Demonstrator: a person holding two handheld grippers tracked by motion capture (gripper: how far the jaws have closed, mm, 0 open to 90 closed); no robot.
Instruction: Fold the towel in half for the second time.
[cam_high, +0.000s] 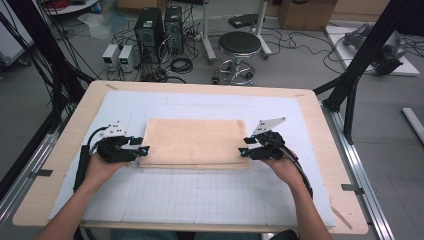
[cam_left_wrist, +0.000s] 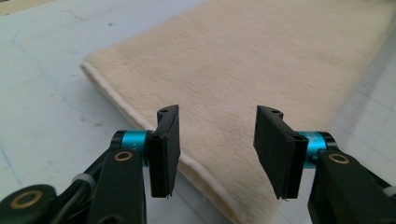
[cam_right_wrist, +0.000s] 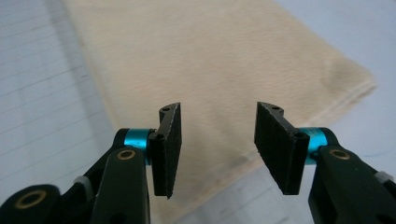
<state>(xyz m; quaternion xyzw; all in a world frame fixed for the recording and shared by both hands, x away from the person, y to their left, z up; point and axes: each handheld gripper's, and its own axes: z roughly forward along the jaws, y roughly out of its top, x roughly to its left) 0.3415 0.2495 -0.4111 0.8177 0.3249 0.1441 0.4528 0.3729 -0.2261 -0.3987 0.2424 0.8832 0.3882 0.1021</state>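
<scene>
Nearest us, our forearms come in over the front edge of the table (cam_high: 60, 165), which is covered by a white gridded mat (cam_high: 200, 195).

Our hands hold the two tongs level with the near long edge of a folded beige towel (cam_high: 194, 142). The towel lies flat in the middle of the mat. Its long axis runs left to right across the table, and its short ends face the two tongs.

The left tongs (cam_high: 142, 149) sit at the towel's near left corner, pointing inward toward the right. In the left gripper view the left tongs (cam_left_wrist: 217, 149) stand about half open. The towel's folded edge (cam_left_wrist: 140, 121) runs under the gap, and the pads press on nothing, so the cloth is released.

The right tongs (cam_high: 243, 151) mirror this at the near right corner, pointing inward toward the left. In the right gripper view the right tongs (cam_right_wrist: 217, 149) are parted about as wide and hang over the towel's edge (cam_right_wrist: 224, 172). Nothing is clamped between the pads.

Beyond the table a round black stool (cam_high: 239, 45) stands on the floor. Left of it are two computer towers (cam_high: 159, 27) among loose cables.
</scene>
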